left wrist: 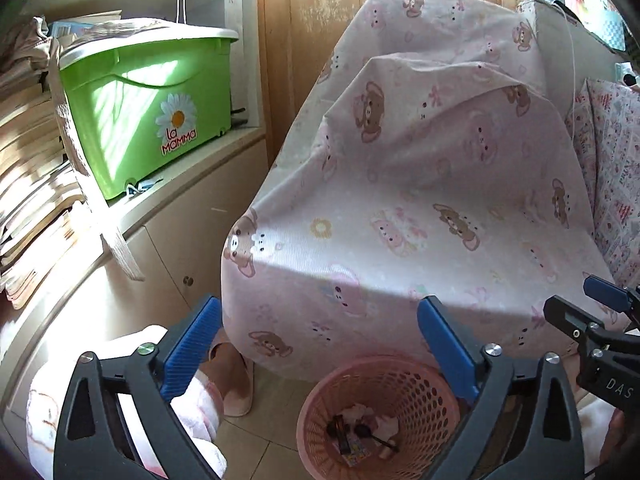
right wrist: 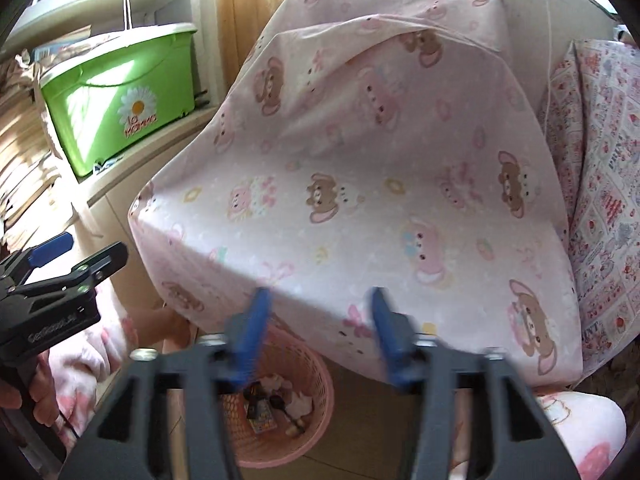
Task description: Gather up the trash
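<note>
Both hand-held grippers hover over the pink mesh wastebasket (left wrist: 384, 412), which holds wrappers and scraps. The left hand-held gripper (left wrist: 320, 344) gapes wide, empty. The right hand-held gripper (right wrist: 320, 336) is parted too, gripping nothing.

The green storage box (left wrist: 148, 108) on the shelf bears a daisy sticker reading "La MAMMA". The right gripper (left wrist: 600, 320), seen from the left wrist view, shows the letters "DAS". The patterned quilt (right wrist: 600, 216) carries partial print, legible only as "PRINT".
</note>
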Motion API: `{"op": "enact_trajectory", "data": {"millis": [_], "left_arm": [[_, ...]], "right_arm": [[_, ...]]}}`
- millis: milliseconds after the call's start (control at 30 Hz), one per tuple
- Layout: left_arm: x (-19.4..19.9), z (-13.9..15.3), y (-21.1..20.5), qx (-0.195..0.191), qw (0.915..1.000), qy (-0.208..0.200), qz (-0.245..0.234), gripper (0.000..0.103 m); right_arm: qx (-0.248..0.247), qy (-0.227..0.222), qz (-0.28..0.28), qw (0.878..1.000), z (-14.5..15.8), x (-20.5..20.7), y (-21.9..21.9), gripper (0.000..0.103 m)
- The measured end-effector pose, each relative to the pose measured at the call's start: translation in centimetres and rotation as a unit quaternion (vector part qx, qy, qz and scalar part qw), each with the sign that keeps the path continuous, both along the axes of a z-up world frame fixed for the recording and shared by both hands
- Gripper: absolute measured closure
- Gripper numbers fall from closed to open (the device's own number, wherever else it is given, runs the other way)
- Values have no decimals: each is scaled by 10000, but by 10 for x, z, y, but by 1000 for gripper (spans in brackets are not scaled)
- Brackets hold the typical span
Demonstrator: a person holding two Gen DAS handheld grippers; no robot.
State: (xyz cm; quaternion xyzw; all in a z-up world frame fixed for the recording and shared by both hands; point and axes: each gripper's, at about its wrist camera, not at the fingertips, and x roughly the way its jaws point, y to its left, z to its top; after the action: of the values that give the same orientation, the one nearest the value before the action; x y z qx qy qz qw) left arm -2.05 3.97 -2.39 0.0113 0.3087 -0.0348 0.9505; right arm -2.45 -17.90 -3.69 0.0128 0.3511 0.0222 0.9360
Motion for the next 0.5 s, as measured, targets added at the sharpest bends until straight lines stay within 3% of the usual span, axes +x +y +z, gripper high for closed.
{"op": "enact_trajectory", "data": {"millis": [133, 267, 500], "left_arm": [[-8, 8, 1, 34, 9996, -267, 90, 1], [-9, 8, 6, -74, 9994, -314, 161, 1], [-12, 8, 0, 166, 9990, -411, 20, 1]], "right_arm": [[-41, -78, -94, 9999, 3, -2, -2, 17], [-121, -327, -107, 9993, 6, -7, 2, 17], [-191, -832, -186, 9962, 19, -17, 2, 12]]}}
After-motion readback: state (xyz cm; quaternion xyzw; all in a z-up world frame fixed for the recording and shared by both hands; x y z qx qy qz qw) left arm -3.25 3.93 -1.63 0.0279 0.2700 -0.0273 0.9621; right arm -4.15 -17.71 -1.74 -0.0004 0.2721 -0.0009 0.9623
